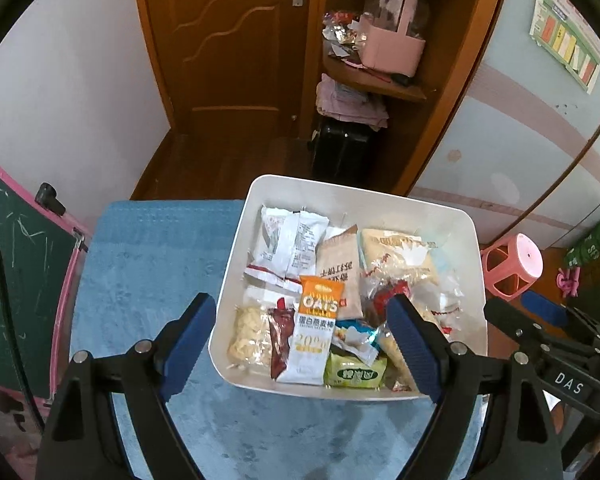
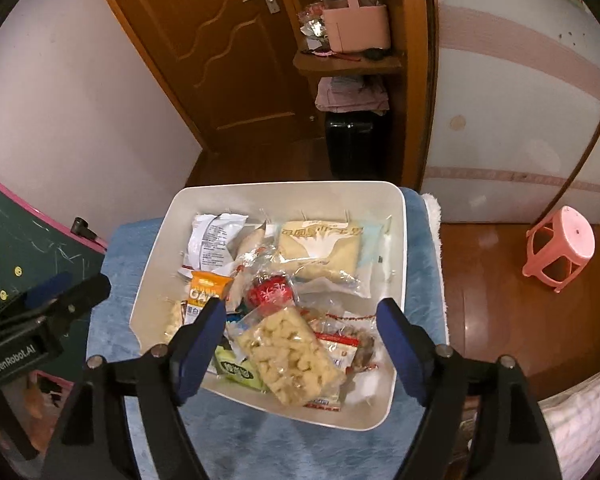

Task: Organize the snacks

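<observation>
- The white bin point(image 1: 236, 248) stood on a blue towel point(image 1: 148, 264) and held the snacks; its near rim was partly covered by gripper fingers in both views.
- The orange oat bar point(image 1: 318, 320) lay near the bin's front, its lower label too pale to read; in the right wrist view only its top edge point(image 2: 206, 292) showed behind a blue pad.
- The green packet point(image 1: 354, 374) was cut off by wrappers above it.
- A clear bag of pale puffed pieces point(image 2: 290, 354) overlay a red-labelled packet point(image 2: 270, 292).
- The left gripper point(image 1: 302, 346) was spread wide above the bin, holding nothing.
- The right gripper point(image 2: 300, 344) was likewise wide apart and empty; whether its fingers touched the bin could not be told.
</observation>
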`<state>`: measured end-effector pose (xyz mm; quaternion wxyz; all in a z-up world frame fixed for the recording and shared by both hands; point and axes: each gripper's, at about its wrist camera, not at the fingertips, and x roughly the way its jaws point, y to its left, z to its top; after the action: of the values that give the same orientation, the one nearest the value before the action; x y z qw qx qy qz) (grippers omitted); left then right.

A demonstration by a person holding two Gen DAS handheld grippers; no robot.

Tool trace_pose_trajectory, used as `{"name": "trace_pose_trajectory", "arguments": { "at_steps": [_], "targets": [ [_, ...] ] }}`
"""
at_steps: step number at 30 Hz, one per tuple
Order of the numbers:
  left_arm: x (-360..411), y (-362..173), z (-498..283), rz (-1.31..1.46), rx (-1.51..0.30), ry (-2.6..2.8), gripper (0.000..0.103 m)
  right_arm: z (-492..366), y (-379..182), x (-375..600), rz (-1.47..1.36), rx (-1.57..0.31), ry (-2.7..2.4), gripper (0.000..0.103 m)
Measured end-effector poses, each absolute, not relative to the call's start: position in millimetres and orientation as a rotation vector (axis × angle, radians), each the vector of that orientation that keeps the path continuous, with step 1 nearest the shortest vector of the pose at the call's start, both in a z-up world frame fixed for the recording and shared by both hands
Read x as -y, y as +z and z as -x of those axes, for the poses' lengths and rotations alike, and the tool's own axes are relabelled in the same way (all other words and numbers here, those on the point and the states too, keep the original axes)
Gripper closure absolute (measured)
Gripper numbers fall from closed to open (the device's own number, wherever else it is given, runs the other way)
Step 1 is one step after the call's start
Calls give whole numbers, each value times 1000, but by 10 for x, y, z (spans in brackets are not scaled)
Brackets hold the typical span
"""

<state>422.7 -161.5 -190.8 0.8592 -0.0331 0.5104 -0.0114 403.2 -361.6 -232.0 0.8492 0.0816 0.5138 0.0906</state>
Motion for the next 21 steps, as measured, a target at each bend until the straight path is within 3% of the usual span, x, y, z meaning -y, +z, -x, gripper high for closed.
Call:
{"name": "trace_pose_trajectory", "arguments": {
  "at_steps": [21],
  "targets": [
    [2018,-1533,-3625,13,-912,-10,16,-3152,-1980,3617,-157,-866,168,25]
  ]
}}
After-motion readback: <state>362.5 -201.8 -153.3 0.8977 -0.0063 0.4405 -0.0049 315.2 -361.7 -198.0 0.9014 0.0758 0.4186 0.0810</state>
